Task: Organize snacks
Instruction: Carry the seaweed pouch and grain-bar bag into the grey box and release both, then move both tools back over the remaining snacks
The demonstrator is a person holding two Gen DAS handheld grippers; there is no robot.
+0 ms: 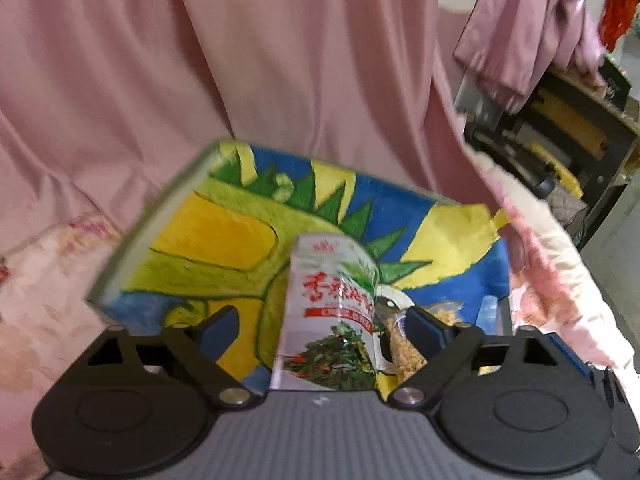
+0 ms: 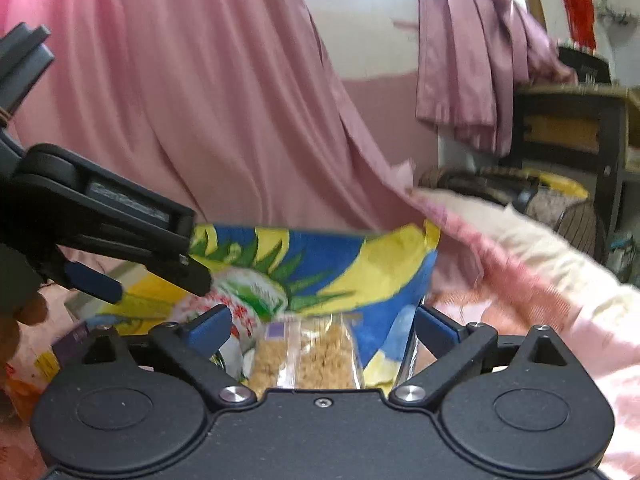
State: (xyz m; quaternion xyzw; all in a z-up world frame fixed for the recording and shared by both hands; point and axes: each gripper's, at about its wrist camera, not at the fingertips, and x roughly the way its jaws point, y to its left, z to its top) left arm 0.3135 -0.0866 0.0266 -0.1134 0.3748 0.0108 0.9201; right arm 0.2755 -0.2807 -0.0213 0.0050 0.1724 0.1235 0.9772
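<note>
A white snack packet [image 1: 332, 312] with red writing and a picture of greens lies on a colourful dinosaur-print board [image 1: 224, 236]. It sits between the spread fingers of my left gripper [image 1: 320, 324], which is open. A clear packet of brown crumbly snack [image 2: 312, 356] lies beside it, between the spread fingers of my right gripper [image 2: 320, 328], which is open. That clear packet also shows in the left wrist view [image 1: 404, 340]. The left gripper shows in the right wrist view [image 2: 152, 276] at the left, over the white packet [image 2: 240, 300].
The board [image 2: 352, 264] rests on a bed with pink floral bedding [image 1: 560, 288]. A pink curtain [image 1: 240, 60] hangs just behind. A dark shelf unit [image 1: 560, 140] with yellow items stands at the right, with pink clothing [image 1: 520, 40] hanging above.
</note>
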